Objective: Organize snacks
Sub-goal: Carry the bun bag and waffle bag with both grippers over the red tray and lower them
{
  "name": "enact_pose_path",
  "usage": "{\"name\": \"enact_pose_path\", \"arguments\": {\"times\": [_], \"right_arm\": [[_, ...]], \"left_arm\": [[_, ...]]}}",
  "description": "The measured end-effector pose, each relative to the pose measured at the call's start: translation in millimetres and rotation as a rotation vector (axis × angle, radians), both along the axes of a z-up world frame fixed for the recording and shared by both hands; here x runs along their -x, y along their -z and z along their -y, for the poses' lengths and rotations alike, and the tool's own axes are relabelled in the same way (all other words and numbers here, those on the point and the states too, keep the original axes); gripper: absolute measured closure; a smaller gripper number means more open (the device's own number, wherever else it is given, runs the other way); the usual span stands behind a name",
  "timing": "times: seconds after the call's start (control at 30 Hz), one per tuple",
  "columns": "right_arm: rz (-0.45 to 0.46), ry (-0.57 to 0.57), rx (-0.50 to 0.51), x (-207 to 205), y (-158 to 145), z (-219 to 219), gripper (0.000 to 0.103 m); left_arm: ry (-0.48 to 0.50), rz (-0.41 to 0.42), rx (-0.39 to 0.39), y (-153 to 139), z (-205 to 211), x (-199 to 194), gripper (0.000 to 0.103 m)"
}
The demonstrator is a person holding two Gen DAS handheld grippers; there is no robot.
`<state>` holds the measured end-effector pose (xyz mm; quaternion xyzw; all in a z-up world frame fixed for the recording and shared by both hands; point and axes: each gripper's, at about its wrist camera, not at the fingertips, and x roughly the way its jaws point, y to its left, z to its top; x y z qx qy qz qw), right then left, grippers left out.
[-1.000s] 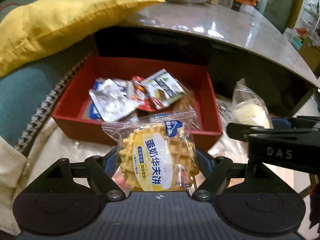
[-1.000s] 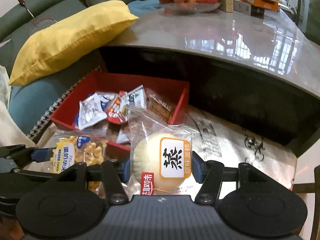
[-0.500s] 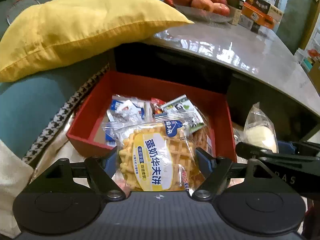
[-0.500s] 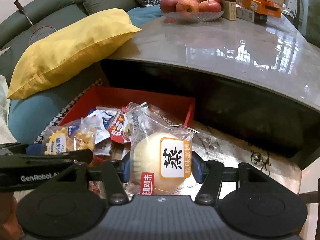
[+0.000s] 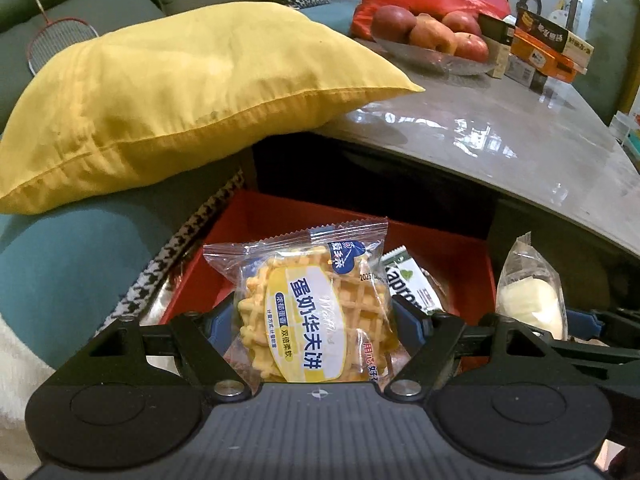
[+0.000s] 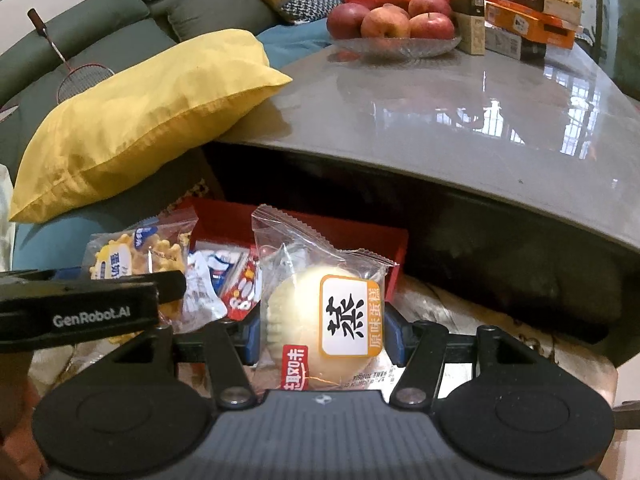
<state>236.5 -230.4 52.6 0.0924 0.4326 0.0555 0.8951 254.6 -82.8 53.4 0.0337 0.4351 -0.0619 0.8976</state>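
My left gripper (image 5: 316, 320) is shut on a clear packet of yellow waffles (image 5: 316, 312), held upright over the near side of the red box (image 5: 460, 252). That packet (image 6: 132, 254) also shows at the left of the right wrist view. My right gripper (image 6: 322, 334) is shut on a clear packet holding a pale steamed cake (image 6: 320, 320) with an orange-framed label, just right of the left gripper (image 6: 80, 312). The cake packet (image 5: 528, 300) appears at the right edge of the left wrist view. Several wrapped snacks (image 6: 224, 280) lie in the red box (image 6: 360, 236).
A yellow pillow (image 5: 180, 96) rests on a teal cushion (image 5: 72, 264) left of the box. Behind the box is a low grey glossy table (image 6: 460, 112) with a dark underside, carrying a glass dish of apples (image 6: 392, 24) and stacked cartons (image 6: 528, 12).
Both grippers have carried their packets toward the red box and a little upward; the box now sits low and partly hidden behind the packets. Both grips are unchanged.
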Motion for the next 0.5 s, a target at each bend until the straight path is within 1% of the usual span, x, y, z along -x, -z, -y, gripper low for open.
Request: {"name": "enact_pose_path", "arguments": {"times": [0.33,0.5], "right_arm": [[-0.005,0.006,-0.017,-19.6,7.7,-5.8,0.051],[-0.011,0.006,-0.007,-25.5,12.7,-8.3,0.051]], "left_arm": [[-0.02,-0.005,-0.022,7.1,-0.9,-19.2,0.021],[-0.028,-0.004,-0.031,10.4,-1.2,-27.2,0.021]]}}
